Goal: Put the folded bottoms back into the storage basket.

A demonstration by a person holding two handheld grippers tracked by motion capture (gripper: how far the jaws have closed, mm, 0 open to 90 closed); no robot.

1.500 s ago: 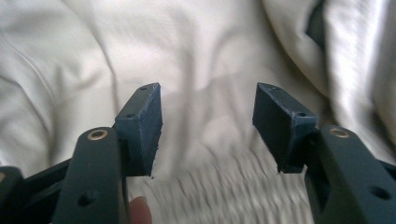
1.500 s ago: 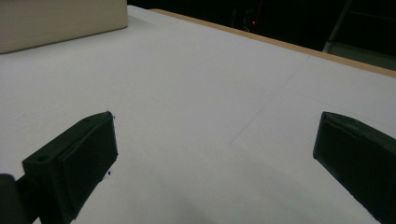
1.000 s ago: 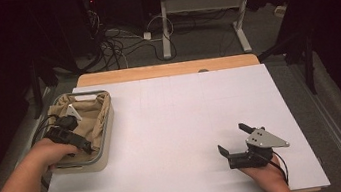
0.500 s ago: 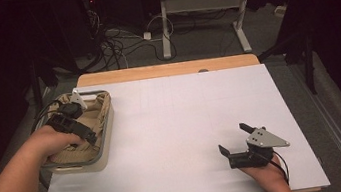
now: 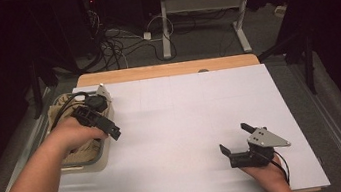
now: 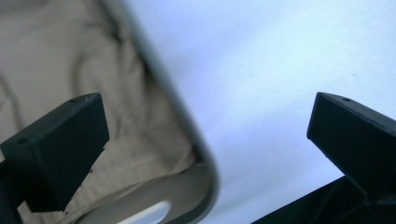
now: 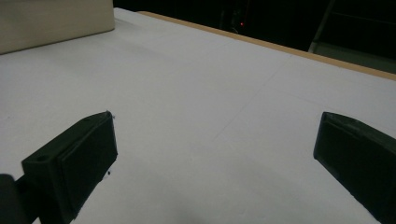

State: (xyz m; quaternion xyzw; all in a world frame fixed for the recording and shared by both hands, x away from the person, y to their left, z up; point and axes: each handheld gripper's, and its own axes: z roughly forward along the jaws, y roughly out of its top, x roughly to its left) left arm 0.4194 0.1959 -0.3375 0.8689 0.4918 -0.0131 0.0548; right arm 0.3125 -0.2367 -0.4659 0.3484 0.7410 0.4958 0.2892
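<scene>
A beige tray (image 5: 88,164) sits at the table's left edge with a crumpled tan cloth (image 5: 57,105) in it. My left gripper (image 5: 105,126) hovers over the tray's right rim, jaws open and holding nothing. In the left gripper view the grey rim (image 6: 187,128) runs between the jaws of the left gripper (image 6: 205,140), with the cloth (image 6: 56,56) on one side and white table on the other. Near the front right, my right gripper (image 5: 235,138) rests low over the white table (image 5: 177,125), open and empty. The right gripper (image 7: 215,154) looks across bare white surface.
The tray's beige wall (image 7: 56,23) shows far off in the right gripper view. A wooden strip (image 5: 165,70) runs along the table's far edge. Beyond it are cables and a desk frame (image 5: 201,6) on the floor.
My left gripper has moved from over the cloth inside the tray to the right, up to the tray's right rim. The right gripper has stayed in place.
</scene>
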